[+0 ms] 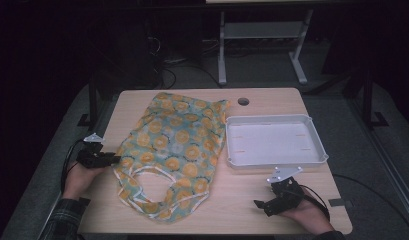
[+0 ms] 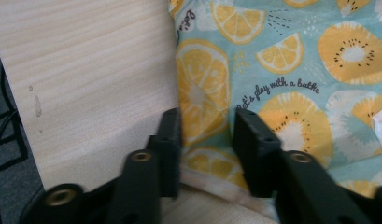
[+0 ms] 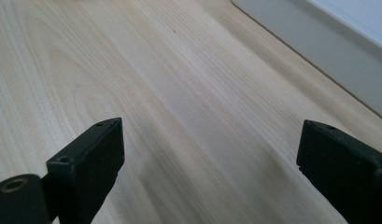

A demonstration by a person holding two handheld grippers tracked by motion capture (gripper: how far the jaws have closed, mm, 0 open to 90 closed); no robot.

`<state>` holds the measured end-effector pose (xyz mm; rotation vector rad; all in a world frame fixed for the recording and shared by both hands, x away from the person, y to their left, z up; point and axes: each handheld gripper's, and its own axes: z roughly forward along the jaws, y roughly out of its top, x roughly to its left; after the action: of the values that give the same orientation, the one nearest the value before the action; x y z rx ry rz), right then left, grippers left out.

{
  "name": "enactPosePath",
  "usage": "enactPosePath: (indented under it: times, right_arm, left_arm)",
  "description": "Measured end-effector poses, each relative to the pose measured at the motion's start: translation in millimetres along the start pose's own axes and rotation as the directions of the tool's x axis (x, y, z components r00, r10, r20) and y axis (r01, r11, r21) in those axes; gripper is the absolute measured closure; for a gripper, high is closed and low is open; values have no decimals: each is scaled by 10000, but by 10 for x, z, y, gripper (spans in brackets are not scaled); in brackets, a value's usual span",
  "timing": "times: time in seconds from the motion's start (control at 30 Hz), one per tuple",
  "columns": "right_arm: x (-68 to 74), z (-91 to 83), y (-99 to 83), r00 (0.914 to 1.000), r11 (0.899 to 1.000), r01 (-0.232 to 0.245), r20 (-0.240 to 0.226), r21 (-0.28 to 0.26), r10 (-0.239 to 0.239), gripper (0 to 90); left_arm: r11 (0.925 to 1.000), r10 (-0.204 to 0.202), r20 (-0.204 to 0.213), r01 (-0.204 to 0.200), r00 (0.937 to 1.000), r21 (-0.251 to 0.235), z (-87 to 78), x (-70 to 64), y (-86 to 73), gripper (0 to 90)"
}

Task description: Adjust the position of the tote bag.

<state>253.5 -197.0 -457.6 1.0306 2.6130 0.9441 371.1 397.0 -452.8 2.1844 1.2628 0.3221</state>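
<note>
As seen from above at the desk [image 1: 252, 190]: left gripper [image 1: 112, 160] at the left edge of the bag [image 1: 174, 150], jaws parted a little around the hem, not yet pinched. Right gripper [image 1: 259, 205] spread wide over bare wood near the front right corner, holding nothing. Likely step: taking hold of the bag's edge. Best done by sliding one jaw under the thin cloth, then closing on the hem rather than the flat panel. Bag: teal fabric with orange citrus slices, white-trimmed handles, lying flat mid-desk, just beside the white tray [image 1: 232, 145].
</note>
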Motion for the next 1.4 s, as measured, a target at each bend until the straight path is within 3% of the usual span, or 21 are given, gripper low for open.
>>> enactPosePath:
  times: [0.13,0.2,0.43,0.6,0.97,1.13,1.23,1.3,1.4]
  right_arm:
    - [0,0,1,10000,10000,21,-3,8,-21,69]
    - [6,-3,4,10000,10000,54,-12,-23,-54,88]
    - [90,-26,137,9997,9990,68,-245,-437,-79,159]
    - [187,51,329,9966,9974,457,-667,-554,-494,218]
    - [303,445,755,9811,9982,596,-1844,37,-579,369]
    - [283,613,886,9793,9971,706,-1922,300,-636,494]
    - [257,684,923,9772,9967,671,-2048,449,-565,640]
    - [231,705,929,9772,9945,890,-1978,546,-766,755]
    - [213,699,935,9765,9888,1320,-1805,704,-1175,851]
  left_arm:
    - [9999,96,194,-98,9998,118,1,-12,2,860]
    - [9994,221,297,-228,9993,249,-10,-44,14,892]
    - [9983,305,580,-333,9979,479,-73,-165,-11,898]
    - [9989,269,794,-299,9965,363,-170,-254,-67,898]
    - [9992,374,1005,-383,9942,71,-313,-406,-135,898]
    - [9992,372,1221,-385,9918,80,-318,-459,-174,898]
    - [9988,438,1352,-462,9898,145,-321,-498,-191,898]
    - [9987,484,1484,-505,9877,105,-337,-537,-201,898]
    - [9984,535,1673,-558,9845,90,-369,-610,-221,898]
